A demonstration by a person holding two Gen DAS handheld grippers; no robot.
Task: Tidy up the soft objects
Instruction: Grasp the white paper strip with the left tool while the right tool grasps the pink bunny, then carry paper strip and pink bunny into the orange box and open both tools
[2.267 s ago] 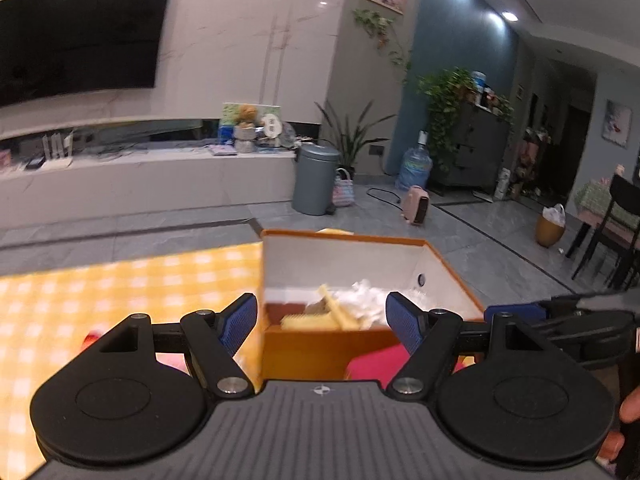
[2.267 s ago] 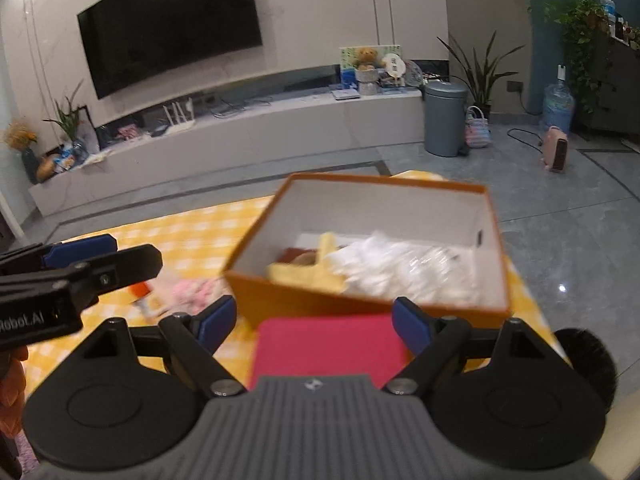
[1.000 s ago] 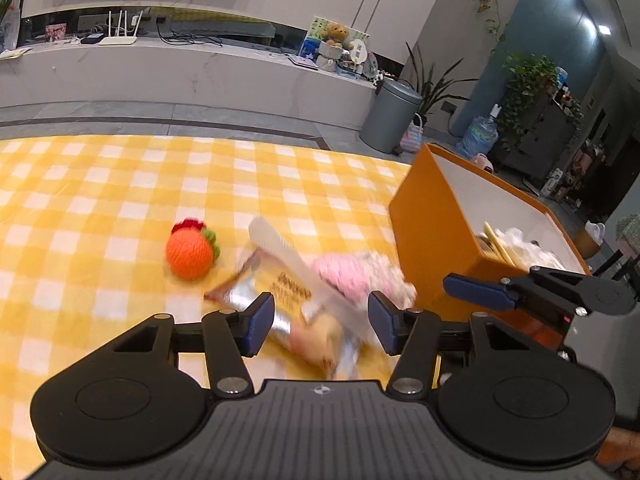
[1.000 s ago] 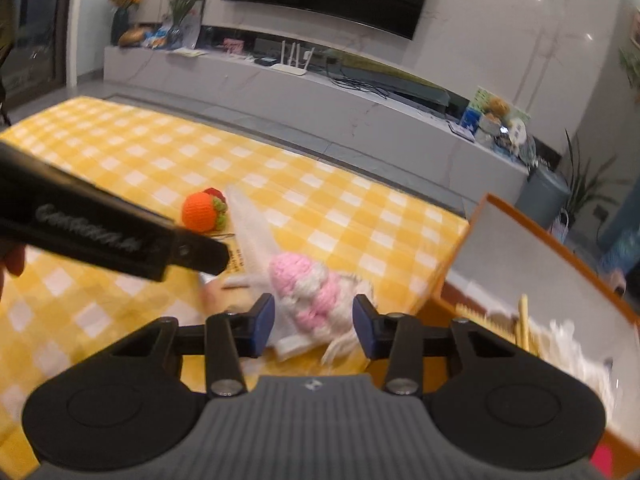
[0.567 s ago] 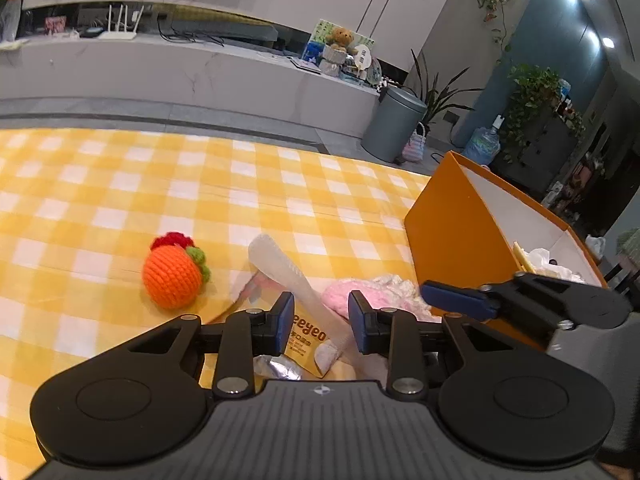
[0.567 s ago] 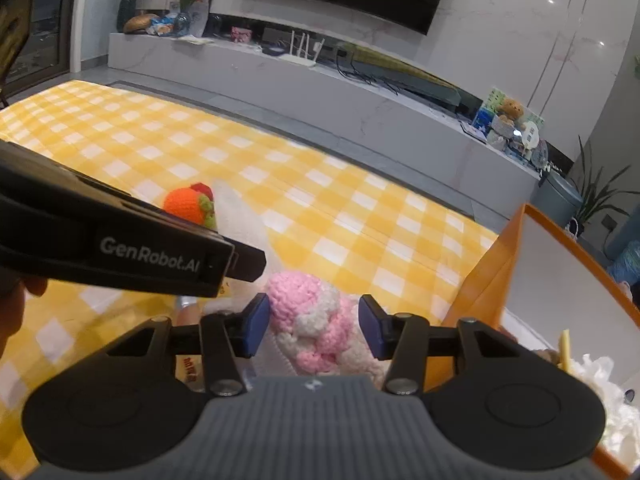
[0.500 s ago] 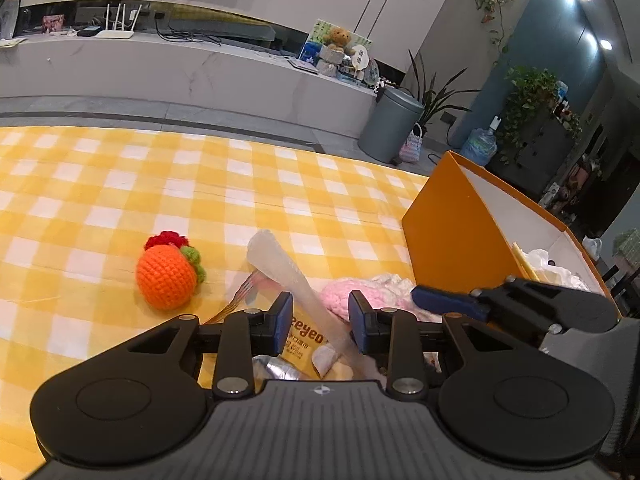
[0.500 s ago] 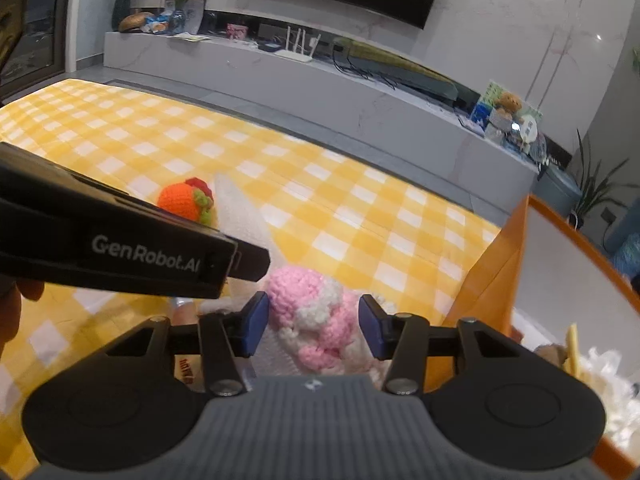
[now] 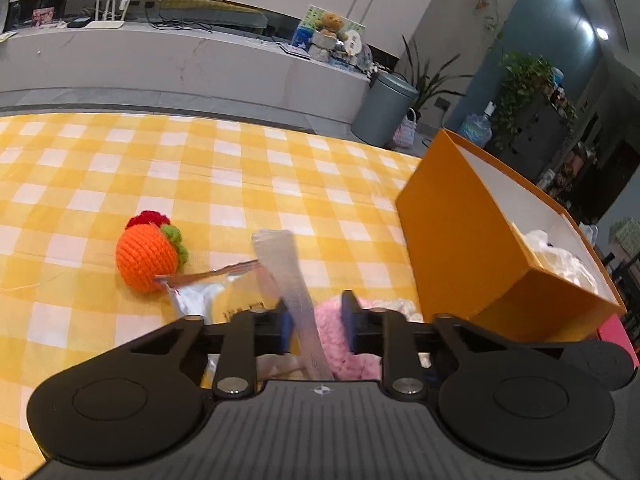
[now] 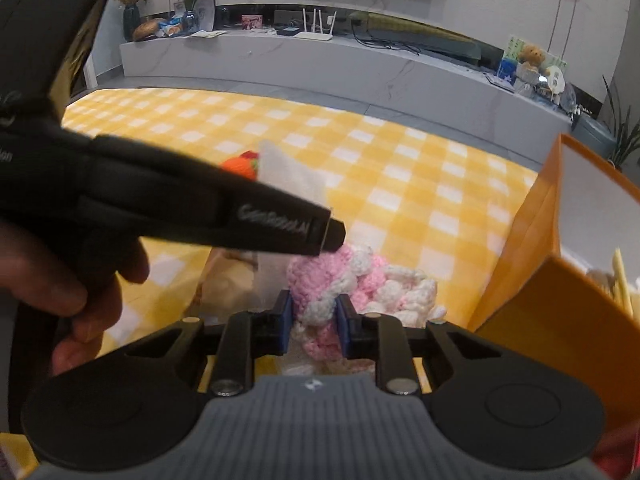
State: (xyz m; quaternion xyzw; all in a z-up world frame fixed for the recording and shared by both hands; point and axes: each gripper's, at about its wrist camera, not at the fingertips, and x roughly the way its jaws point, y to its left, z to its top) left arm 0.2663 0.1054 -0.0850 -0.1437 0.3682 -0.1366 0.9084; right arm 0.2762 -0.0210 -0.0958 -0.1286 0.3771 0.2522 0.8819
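A pink and white crocheted toy (image 10: 340, 280) lies on the yellow checked cloth beside the orange box (image 10: 560, 280). My right gripper (image 10: 313, 322) is shut on this toy. My left gripper (image 9: 316, 324) is shut on a clear snack packet (image 9: 288, 280), whose sealed end sticks up between the fingers. The pink toy also shows in the left wrist view (image 9: 352, 336). An orange crocheted fruit (image 9: 148, 256) lies left of the packet. The orange box (image 9: 480, 256) holds white crumpled material and yellow sticks.
The left gripper's body (image 10: 160, 200) crosses the right wrist view from the left, held by a hand. A red flat object (image 9: 616, 332) lies by the box. Beyond the table are a grey bin (image 9: 384, 108) and a long TV bench.
Both grippers moved from the box down to the items on the cloth. The left jaws closed on the packet. The right jaws closed on the pink toy.
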